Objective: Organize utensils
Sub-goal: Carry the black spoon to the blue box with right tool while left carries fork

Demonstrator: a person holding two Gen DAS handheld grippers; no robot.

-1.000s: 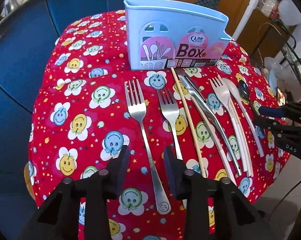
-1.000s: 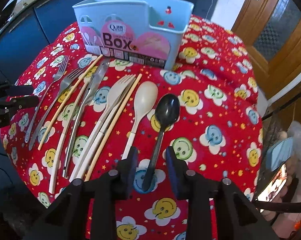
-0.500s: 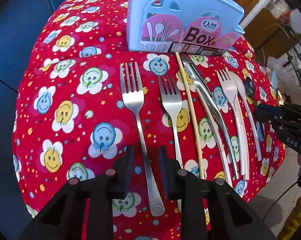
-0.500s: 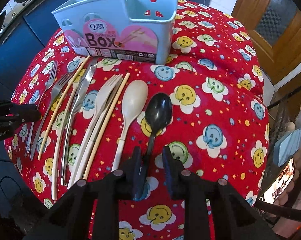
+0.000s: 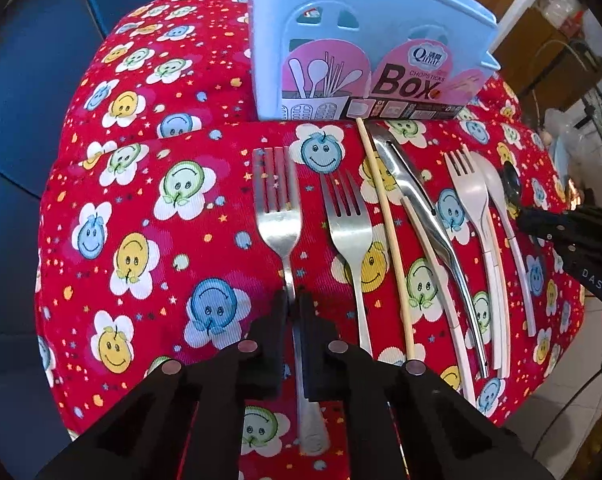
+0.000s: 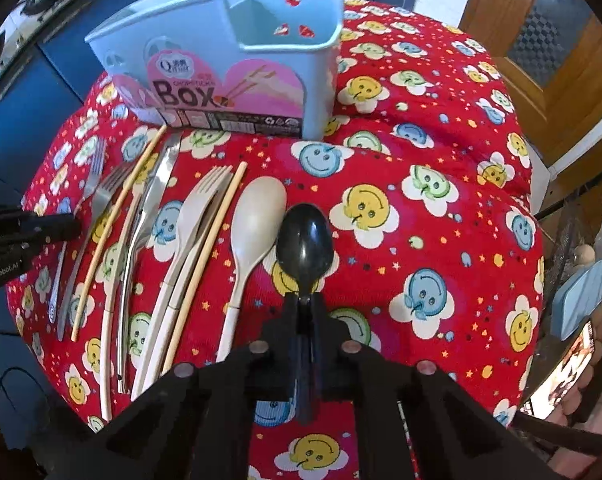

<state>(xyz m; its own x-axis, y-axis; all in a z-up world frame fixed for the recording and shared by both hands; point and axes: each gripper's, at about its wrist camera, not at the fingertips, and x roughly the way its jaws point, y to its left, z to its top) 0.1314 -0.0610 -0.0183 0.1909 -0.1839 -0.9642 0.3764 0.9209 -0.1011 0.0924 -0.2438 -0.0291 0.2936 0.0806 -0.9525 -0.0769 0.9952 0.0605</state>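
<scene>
A light blue utensil box point(image 6: 261, 76) with a pink "Box" label stands upright at the far side of the red smiley-print cloth point(image 6: 441, 208). In front of it the utensils lie flat in a row, handles toward the cameras: two steel forks point(image 5: 277, 208), chopsticks point(image 5: 385, 216), a steel knife point(image 5: 417, 204), a cream fork point(image 6: 197, 216), a cream spoon point(image 6: 257, 216) and a black spoon point(image 6: 305, 244).
</scene>
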